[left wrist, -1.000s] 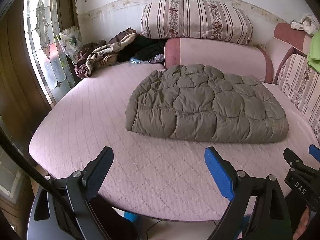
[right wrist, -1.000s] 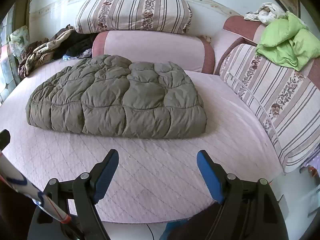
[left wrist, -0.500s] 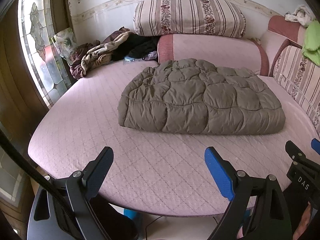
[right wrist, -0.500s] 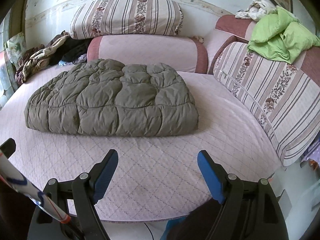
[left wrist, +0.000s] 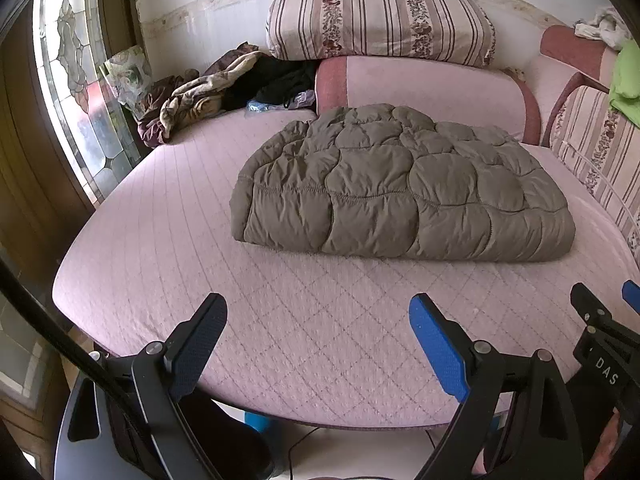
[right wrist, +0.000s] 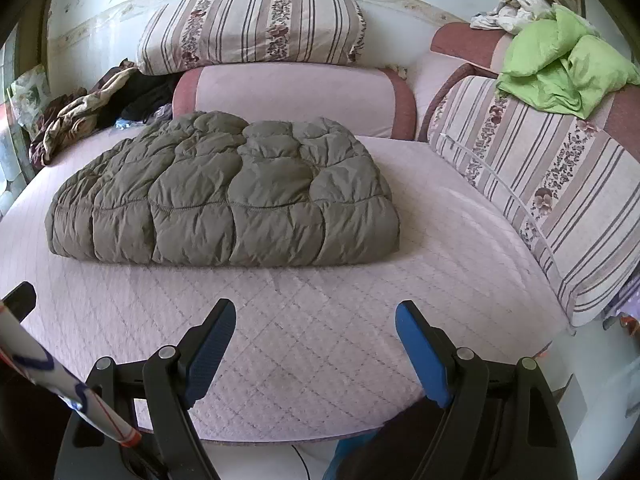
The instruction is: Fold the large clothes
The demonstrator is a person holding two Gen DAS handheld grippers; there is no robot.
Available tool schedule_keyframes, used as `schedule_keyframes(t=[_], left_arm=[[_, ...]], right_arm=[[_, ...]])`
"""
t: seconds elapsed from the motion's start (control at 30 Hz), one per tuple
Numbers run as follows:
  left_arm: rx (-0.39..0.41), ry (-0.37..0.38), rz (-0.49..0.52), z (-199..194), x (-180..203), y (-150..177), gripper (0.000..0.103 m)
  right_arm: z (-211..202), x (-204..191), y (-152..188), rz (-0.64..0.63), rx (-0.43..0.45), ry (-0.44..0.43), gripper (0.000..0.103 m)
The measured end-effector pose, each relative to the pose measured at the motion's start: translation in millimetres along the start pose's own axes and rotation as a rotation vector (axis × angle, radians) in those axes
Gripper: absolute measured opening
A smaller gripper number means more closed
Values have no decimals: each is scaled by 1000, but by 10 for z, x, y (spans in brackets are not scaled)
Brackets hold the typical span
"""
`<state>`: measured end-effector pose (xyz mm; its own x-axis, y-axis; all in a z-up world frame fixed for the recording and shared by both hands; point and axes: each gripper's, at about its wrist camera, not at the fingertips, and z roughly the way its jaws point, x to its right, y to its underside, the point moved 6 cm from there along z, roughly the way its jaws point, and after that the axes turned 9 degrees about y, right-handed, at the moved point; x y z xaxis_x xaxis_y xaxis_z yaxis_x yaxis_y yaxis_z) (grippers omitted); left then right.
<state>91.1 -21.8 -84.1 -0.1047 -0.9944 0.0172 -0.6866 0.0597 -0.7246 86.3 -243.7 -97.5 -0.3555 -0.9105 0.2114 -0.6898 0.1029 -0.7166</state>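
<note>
blue rubber pads line the fingers of both hand-held tools, nearest the cameras. left gripper (left wrist: 318, 328): jaws spread wide, nothing between them, held above the near edge of the bed (left wrist: 160, 240). right gripper (right wrist: 315, 330): jaws likewise spread wide and empty, above the same near edge, just beside the left tool. neither tool touches any fabric.

beyond the grippers, a bare strip of pink quilted mattress cover separates them from the work item. the olive quilted coat (right wrist: 224, 196) lies at mid-bed as a thick, roughly rectangular bundle, its doubled edge facing the grippers, its far side near the pink bolster (right wrist: 296, 96). a striped pillow (right wrist: 252, 28) rests on that bolster; a heap of dark clothes (left wrist: 224, 88) sits at the far left corner, and a green garment (right wrist: 560, 72) lies on the cushions at the right.

assessed step: the coat appears folded and released; the task looks close to complete. next move, as a judgement: either confirm the bundle is square, or reach forward with both tools, pinch the two near corners through all layers, and carry them to the far side for a further fold. padded fill is likely to spring back, so press the fold flat
</note>
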Motion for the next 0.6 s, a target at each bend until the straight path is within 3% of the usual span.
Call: schedule_keyframes(t=[0.6], left_arm=[[-53, -1, -25, 226, -66, 36, 92]], right_arm=[[166, -185, 81, -39, -32, -28, 86]])
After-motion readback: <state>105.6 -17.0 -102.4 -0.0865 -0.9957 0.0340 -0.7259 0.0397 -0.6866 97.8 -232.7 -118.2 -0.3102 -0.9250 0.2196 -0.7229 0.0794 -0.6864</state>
